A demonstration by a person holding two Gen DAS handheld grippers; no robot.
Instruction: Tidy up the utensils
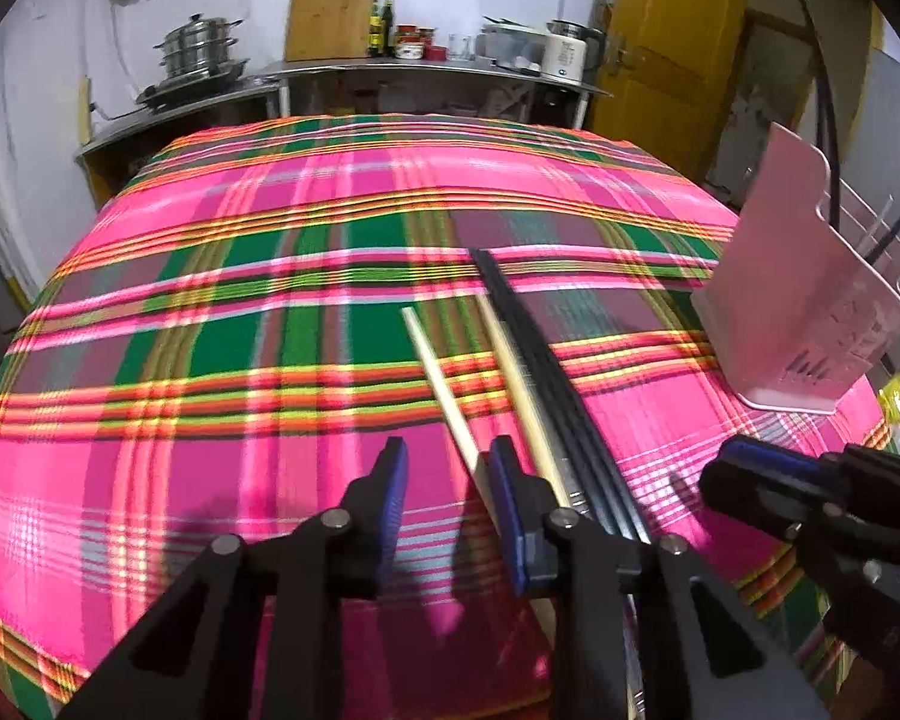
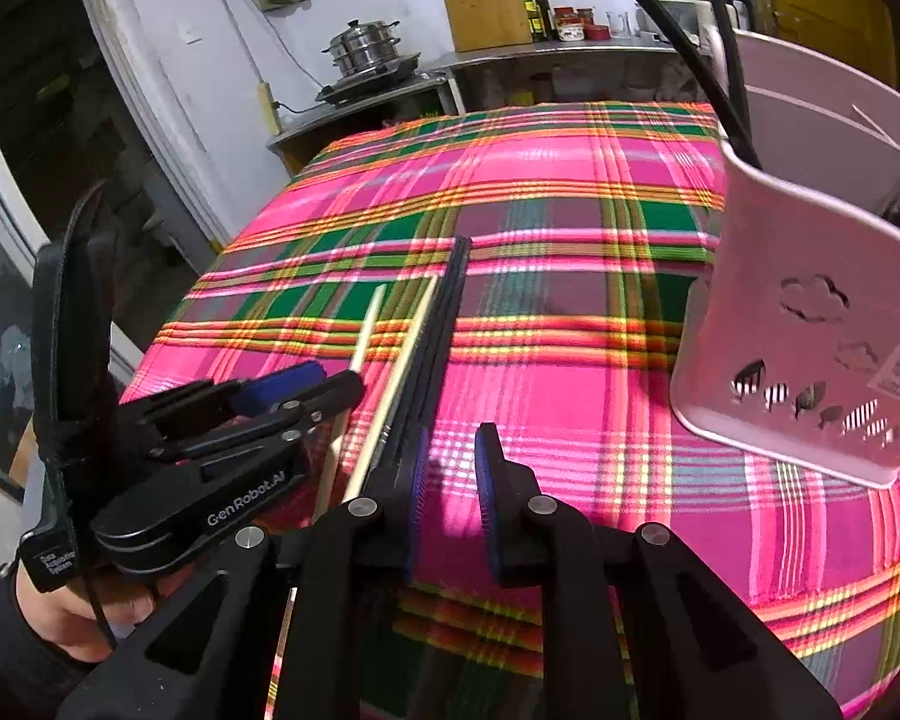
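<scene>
Plaid tablecloth (image 1: 210, 360) holds chopsticks (image 1: 528, 354) between the left gripper (image 1: 447, 462) and right gripper (image 2: 450, 450), both unclenched.

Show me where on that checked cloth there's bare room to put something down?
Bare cloth runs left of the pale chopsticks to the table's far and left edges. Another patch lies between the black chopsticks and the pink holder. It's crowded near the front, around both grippers.

two pale wooden chopsticks (image 1: 444, 387), one pink utensil holder (image 1: 804, 300)
</scene>
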